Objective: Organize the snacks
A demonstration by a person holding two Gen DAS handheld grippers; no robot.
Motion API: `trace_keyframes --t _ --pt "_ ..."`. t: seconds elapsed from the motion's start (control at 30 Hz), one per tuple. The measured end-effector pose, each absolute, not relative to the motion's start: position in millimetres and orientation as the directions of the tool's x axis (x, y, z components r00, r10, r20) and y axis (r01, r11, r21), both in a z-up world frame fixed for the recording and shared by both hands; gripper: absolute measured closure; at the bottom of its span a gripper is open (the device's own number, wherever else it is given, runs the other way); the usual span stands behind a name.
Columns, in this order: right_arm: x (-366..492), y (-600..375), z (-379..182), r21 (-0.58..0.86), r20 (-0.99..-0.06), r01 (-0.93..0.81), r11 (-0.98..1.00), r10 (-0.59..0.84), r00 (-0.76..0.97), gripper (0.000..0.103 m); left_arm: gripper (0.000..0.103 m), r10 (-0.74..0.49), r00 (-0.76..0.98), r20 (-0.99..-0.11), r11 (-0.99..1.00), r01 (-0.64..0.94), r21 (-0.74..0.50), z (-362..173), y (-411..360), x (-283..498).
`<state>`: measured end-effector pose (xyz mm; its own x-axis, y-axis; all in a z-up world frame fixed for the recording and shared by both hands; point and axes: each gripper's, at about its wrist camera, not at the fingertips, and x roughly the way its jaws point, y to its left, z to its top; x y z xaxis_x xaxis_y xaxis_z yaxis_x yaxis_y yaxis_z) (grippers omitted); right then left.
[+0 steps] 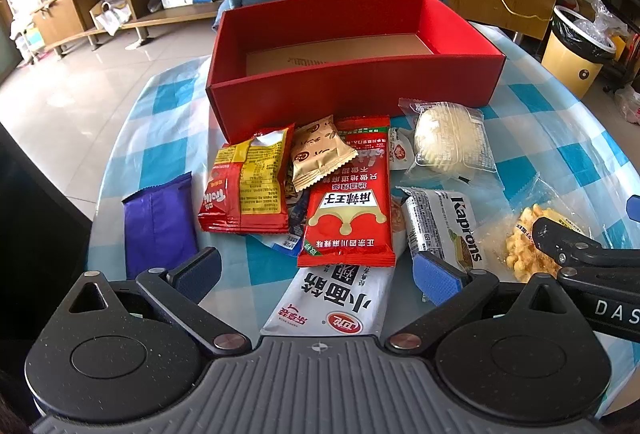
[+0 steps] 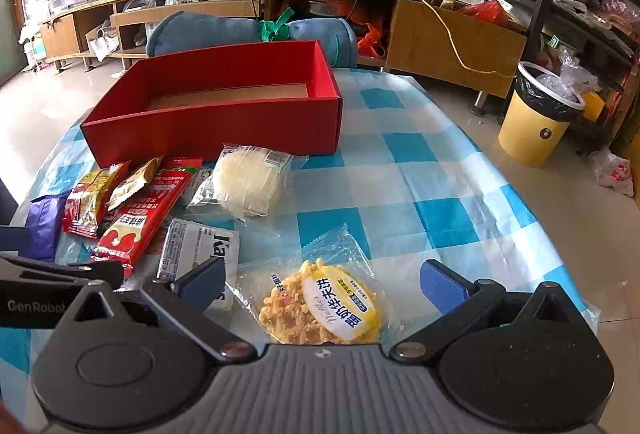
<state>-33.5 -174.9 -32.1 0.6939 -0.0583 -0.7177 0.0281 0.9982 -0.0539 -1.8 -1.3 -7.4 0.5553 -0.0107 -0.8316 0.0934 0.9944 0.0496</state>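
Table [image 2: 400, 170] under a glossy plastic cloth, blue-and-white check, wrinkled where the snacks lie.

Red box [image 1: 352, 90]: cardboard, rectangular, open top, matte red walls, bare brown cardboard floor. Nothing inside. It sits at the far side of the table, behind the snack pile.

Snacks lie loose on the cloth, just in front of the box:
- purple packet [image 1: 158, 224], shiny foil, flat, far left, apart from the rest.
- red-and-yellow packet [image 1: 246, 186], crinkled foil, lying over other wrappers.
- tan sachet [image 1: 320, 154], small, zigzag-cut ends, tilted, resting on the long red packet [image 1: 348, 206].
- white noodle packet [image 1: 332, 298], glossy, large black characters, its far end tucked under the long red packet.
- round pale cake [image 1: 448, 142] in clear film, near the box's front right corner.
- wafer packet [image 1: 444, 230], white, block-shaped, marked "Kaprons".
- waffle [image 2: 324, 306], yellow, bumpy, round, sealed in clear film with a white-and-yellow label.

Left gripper [image 1: 316, 280]: fingers spread wide, blue ribbed pads, holding nothing, poised over the near end of the white noodle packet.

Right gripper [image 2: 320, 288]: fingers likewise wide apart, empty, straddling the waffle from above; contact cannot be told. Left pad overlaps the wafer packet in view.

Behind the box: a rolled blue cushion [image 2: 208, 30], soft fabric.
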Motion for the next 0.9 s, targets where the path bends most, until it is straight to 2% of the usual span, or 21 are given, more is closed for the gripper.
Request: trace_keyframes --t 0.9 --pt "-32.3 -175.1 -35.4 -0.051 -0.734 0.025 0.998 -0.055 0.677 0.003 0.002 -0.010 0.547 -0.837 0.994 0.099 0.052 -10.1 -2.2 -2.7"
